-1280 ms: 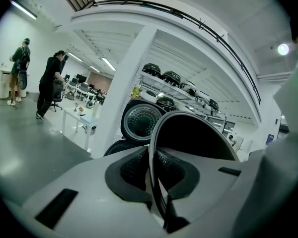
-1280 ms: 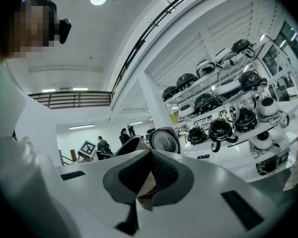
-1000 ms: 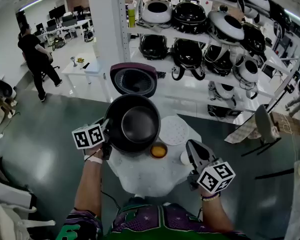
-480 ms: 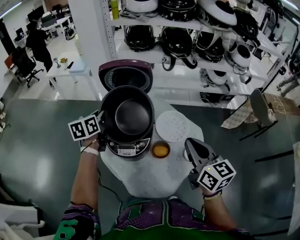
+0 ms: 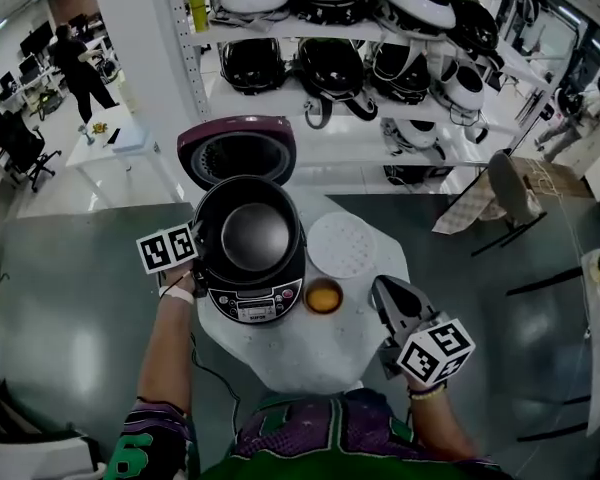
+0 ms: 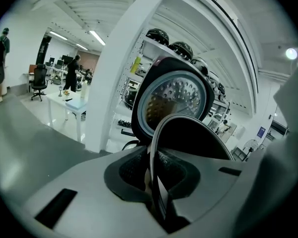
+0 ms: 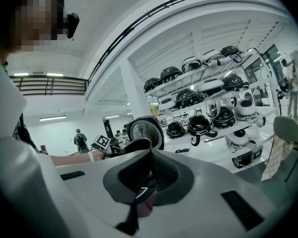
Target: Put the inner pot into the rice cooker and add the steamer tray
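Head view: inner pot (image 5: 252, 236) sits in rice cooker (image 5: 255, 303), left gripper (image 5: 200, 255) pinching the pot's rim — steamer tray (image 5: 342, 245) lies unplaced just ahead of right gripper (image 5: 388, 293), jaws pressed together, empty.

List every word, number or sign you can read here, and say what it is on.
"6": apparently a green numeral on the person's dark clothing, near the frame edge.
Front panel of the rice cooker: print too small to read.
Blue wall sign: too blurred to read.
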`<action>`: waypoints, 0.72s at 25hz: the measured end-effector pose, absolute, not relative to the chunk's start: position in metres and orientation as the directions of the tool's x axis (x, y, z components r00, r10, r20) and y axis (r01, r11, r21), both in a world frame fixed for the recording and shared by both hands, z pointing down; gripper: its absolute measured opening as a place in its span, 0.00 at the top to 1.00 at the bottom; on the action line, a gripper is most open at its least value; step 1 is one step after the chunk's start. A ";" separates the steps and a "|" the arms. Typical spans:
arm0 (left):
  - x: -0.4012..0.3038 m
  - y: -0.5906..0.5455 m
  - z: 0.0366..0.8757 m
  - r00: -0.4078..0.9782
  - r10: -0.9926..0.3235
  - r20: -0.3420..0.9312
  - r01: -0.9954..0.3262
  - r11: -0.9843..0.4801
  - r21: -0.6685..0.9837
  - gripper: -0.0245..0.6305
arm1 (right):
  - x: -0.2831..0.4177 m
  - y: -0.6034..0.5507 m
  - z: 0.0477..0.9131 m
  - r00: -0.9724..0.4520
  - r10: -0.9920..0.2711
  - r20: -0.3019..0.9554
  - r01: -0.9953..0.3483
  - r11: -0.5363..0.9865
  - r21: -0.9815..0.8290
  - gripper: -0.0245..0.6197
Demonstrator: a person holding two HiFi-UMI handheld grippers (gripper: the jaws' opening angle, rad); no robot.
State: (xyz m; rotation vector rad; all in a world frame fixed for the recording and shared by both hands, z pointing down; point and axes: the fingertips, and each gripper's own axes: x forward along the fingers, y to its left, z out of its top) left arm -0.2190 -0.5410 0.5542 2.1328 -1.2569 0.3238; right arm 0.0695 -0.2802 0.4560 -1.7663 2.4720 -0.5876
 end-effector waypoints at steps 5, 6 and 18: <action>-0.217 -0.550 0.580 0.525 -0.652 0.546 -0.847 -0.339 0.409 0.89 | 0.067 -0.281 0.465 -0.310 -0.930 0.200 -0.913 0.231 -0.337 0.95; -0.216 -0.552 0.585 0.526 -0.643 0.557 -0.847 -0.338 0.410 0.89 | 0.067 -0.281 0.466 -0.305 -0.931 0.203 -0.914 0.225 -0.338 0.95; -0.216 -0.554 0.635 0.486 -0.567 0.665 -0.874 -0.317 0.369 0.87 | 0.073 -0.274 0.474 -0.265 -0.936 0.230 -0.924 0.179 -0.338 0.95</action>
